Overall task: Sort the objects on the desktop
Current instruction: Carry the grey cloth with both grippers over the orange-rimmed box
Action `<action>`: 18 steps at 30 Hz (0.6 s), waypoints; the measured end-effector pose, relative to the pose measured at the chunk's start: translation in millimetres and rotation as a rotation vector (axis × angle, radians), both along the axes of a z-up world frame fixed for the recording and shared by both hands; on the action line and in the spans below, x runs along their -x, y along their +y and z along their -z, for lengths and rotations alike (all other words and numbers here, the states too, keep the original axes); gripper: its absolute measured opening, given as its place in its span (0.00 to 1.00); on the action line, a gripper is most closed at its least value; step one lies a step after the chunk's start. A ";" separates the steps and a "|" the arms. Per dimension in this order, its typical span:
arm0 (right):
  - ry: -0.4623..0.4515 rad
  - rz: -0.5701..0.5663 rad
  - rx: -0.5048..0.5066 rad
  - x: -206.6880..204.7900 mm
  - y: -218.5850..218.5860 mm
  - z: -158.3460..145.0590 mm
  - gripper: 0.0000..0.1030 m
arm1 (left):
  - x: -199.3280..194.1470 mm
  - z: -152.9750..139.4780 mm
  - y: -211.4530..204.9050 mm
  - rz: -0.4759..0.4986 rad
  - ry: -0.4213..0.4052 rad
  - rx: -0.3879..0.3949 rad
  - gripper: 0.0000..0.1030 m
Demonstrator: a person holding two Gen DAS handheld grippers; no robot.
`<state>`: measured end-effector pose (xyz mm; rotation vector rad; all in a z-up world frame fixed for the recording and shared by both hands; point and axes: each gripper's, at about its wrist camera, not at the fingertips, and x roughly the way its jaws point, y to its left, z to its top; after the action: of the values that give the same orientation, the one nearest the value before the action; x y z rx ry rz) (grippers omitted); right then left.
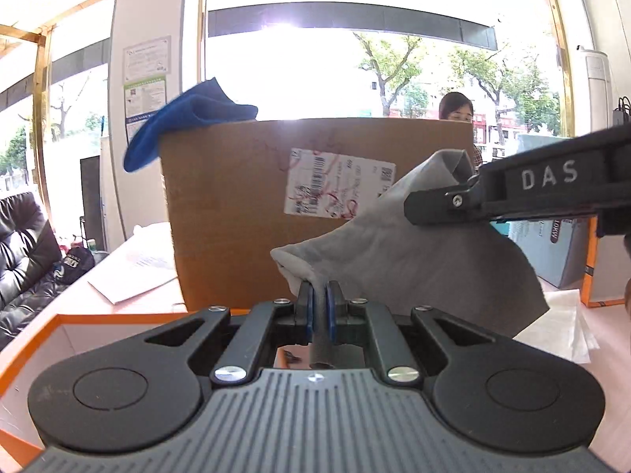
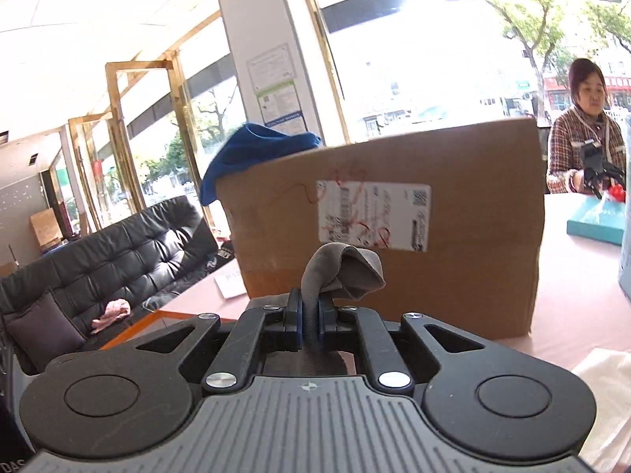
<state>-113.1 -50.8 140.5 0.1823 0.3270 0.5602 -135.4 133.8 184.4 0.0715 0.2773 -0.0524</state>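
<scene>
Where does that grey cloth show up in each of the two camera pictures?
Left wrist view: grey cloth fills centre-right, stretched from the left claw up to the right claw.
Right wrist view: a bunched corner at centre, above the claw.
Shared landmark: the cardboard box behind it.

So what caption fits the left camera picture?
Both grippers, left and right, pinch a grey cloth before a cardboard box.

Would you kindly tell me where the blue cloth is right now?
In both wrist views the blue cloth is draped over the top left corner of the cardboard box, beyond the grey cloth held in the tongs.
</scene>
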 end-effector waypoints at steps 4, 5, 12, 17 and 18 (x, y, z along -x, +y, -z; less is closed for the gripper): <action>-0.044 -0.069 0.059 -0.4 41.4 -38.0 0.07 | -8.8 -12.7 34.6 -0.029 0.044 -0.014 0.06; -0.050 -0.082 0.076 -2.0 51.9 -44.1 0.07 | -12.2 -14.7 43.4 -0.041 0.059 -0.016 0.06; 0.003 -0.135 0.126 -27.8 123.6 -46.4 0.07 | -38.9 -6.1 89.5 -0.123 0.202 -0.002 0.06; 0.119 -0.150 0.124 -53.0 151.9 -18.3 0.07 | -55.3 30.6 106.4 -0.159 0.315 -0.003 0.06; 0.148 -0.150 0.129 -55.8 156.5 -10.8 0.07 | -58.2 37.2 109.6 -0.162 0.340 0.007 0.06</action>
<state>-57.3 105.7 151.3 0.0753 0.5219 0.6734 -77.2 243.4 147.2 0.0323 0.6215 0.0962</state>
